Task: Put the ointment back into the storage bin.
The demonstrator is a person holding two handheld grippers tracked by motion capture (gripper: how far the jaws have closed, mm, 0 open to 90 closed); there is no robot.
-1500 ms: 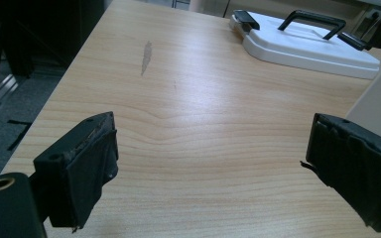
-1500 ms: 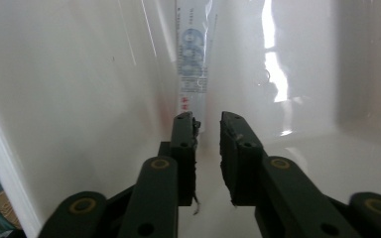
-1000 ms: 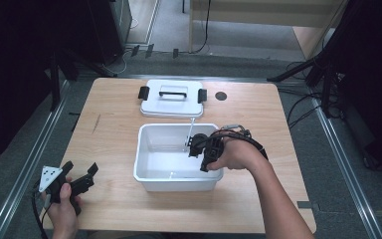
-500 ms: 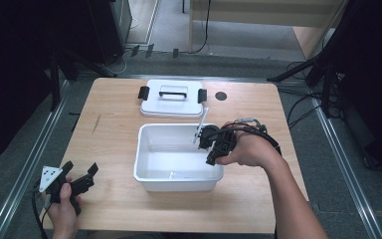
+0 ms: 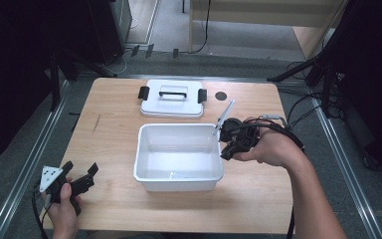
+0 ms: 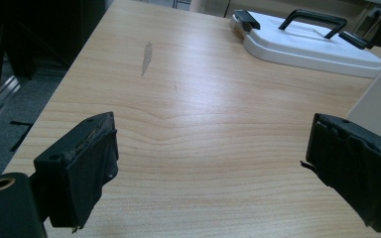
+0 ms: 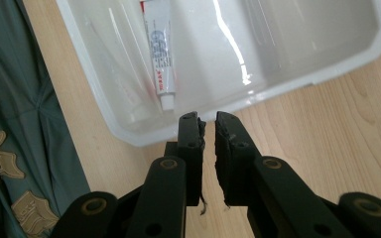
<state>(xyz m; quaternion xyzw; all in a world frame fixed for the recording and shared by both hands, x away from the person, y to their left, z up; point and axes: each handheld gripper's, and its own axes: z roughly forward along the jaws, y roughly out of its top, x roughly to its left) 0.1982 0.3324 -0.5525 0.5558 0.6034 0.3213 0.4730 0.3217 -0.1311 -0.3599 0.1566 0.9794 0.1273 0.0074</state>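
Black two-jaw tool [image 5: 235, 142] with worn pads [image 7: 224, 136], trailing cable.

Light wood table [image 5: 119, 124] on grey floor [image 5: 358, 189], metal rails [image 5: 25, 169] alongside; dark surroundings, cables [image 5: 298, 107] at right.

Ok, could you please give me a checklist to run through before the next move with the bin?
1. Small white tube lies inside white plastic bin: ok.
2. Right claw shut, nothing between its jaws: ok.
3. Right claw outside the bin's rim: ok.
4. Left claw open, empty, over wooden table: ok.
5. White lid with black handle flat behind bin, nothing on it: ok.
6. Thin pale rod at right claw, attached or held: cannot tell.
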